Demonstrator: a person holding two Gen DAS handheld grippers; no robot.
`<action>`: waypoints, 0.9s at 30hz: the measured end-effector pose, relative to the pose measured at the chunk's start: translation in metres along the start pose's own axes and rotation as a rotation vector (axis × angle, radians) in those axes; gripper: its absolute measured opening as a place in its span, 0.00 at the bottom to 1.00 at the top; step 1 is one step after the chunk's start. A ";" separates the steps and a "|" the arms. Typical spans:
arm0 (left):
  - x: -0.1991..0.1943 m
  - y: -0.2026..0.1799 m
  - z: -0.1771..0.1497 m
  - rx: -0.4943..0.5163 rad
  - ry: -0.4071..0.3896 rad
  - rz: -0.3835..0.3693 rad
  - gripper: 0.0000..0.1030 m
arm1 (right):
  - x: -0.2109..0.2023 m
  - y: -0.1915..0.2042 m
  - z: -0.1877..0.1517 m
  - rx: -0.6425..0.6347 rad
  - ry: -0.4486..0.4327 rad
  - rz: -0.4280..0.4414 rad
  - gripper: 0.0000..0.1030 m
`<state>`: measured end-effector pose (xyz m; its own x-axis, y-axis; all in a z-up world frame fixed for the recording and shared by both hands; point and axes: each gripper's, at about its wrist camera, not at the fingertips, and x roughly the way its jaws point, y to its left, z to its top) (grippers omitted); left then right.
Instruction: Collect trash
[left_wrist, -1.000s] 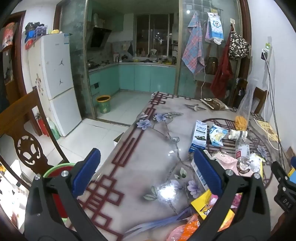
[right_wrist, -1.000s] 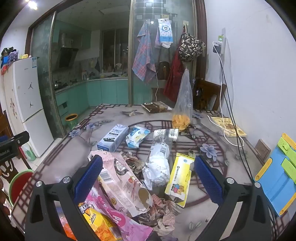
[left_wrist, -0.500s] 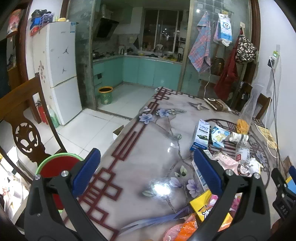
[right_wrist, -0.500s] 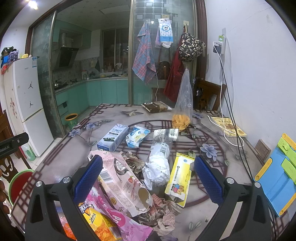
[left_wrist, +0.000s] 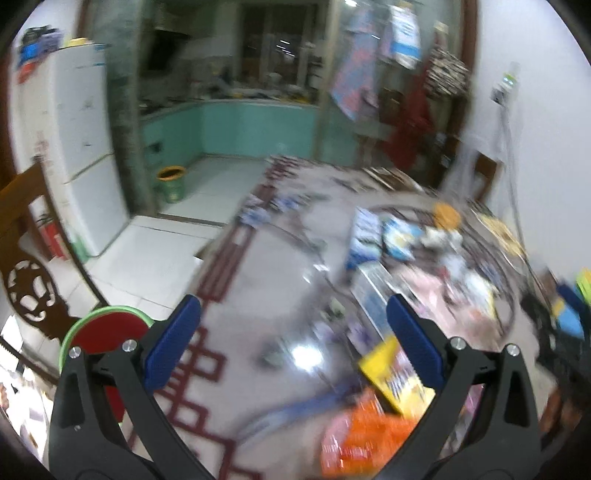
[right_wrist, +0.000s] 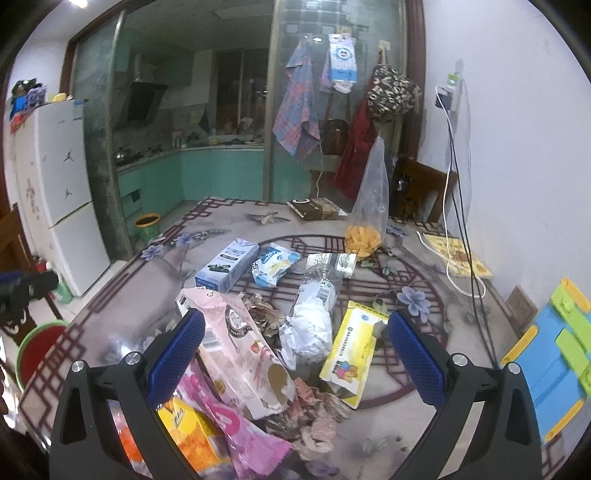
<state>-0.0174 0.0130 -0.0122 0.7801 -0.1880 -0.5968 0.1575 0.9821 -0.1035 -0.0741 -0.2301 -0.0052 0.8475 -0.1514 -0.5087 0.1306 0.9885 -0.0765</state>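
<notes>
Trash lies in a heap on the patterned table (right_wrist: 140, 280): a pink snack wrapper (right_wrist: 243, 347), a crushed clear bottle (right_wrist: 314, 310), a yellow packet (right_wrist: 351, 347), a blue-white carton (right_wrist: 227, 264) and a yellow box (right_wrist: 188, 432). My right gripper (right_wrist: 295, 354) is open and empty above the heap. My left gripper (left_wrist: 293, 343) is open and empty over the table's left part; its view is blurred, with an orange wrapper (left_wrist: 362, 432) and a yellow box (left_wrist: 395, 376) near its right finger. A red bin with a green rim (left_wrist: 107, 332) stands on the floor at the left.
A clear bag with orange snacks (right_wrist: 365, 221) stands at the back of the table, near a brown packet (right_wrist: 317, 208) and a white cable (right_wrist: 454, 266). A blue and green holder (right_wrist: 554, 354) lies at the right. A wooden chair (left_wrist: 26, 258) and a fridge (left_wrist: 85, 147) are at the left.
My left gripper has swung to the right and its view is now blurred with motion. My right gripper has hardly moved. Both stay open.
</notes>
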 end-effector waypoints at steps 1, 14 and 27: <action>-0.001 -0.002 -0.007 0.012 0.025 -0.030 0.96 | -0.003 -0.002 -0.001 -0.002 0.000 -0.005 0.93; 0.038 -0.061 -0.099 0.145 0.373 -0.249 0.84 | -0.023 -0.016 -0.044 0.080 0.170 0.022 0.93; 0.047 -0.061 -0.101 0.073 0.517 -0.396 0.91 | 0.004 -0.002 -0.062 0.035 0.267 0.155 0.77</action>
<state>-0.0515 -0.0539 -0.1137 0.2652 -0.4872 -0.8321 0.4279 0.8328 -0.3513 -0.1029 -0.2327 -0.0601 0.6944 0.0110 -0.7195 0.0321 0.9984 0.0462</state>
